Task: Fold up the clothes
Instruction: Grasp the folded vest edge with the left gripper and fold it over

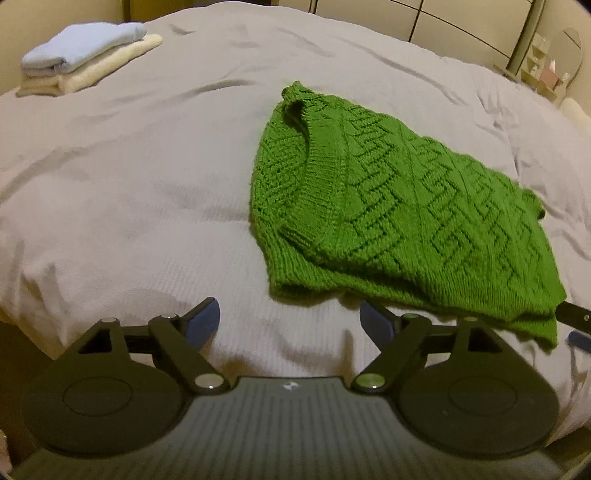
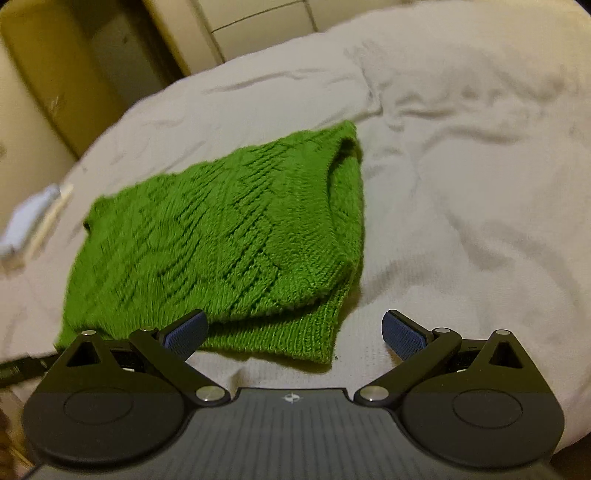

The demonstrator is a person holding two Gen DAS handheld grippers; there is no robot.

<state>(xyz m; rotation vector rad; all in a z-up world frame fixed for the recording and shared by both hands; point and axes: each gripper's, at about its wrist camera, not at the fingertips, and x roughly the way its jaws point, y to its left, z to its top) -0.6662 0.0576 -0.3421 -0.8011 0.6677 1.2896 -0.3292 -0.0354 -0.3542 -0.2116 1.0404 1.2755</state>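
A green knitted sweater [image 1: 388, 206] lies folded on the bed, its neck end toward the far side. In the left wrist view my left gripper [image 1: 290, 321] stands open just short of the sweater's near left corner, nothing between its blue pads. The tip of the other gripper [image 1: 576, 317] shows at the right edge by the sweater's hem. In the right wrist view the same sweater [image 2: 221, 236] fills the left middle. My right gripper [image 2: 293, 332] is open over the sweater's near right corner, with the ribbed hem lying between and below the pads, untouched.
A pale grey duvet [image 1: 129, 177] covers the bed. A stack of folded clothes, light blue on cream [image 1: 85, 55], sits at the far left corner. A wardrobe [image 1: 461, 26] and a shelf with small items [image 1: 546, 66] stand beyond the bed.
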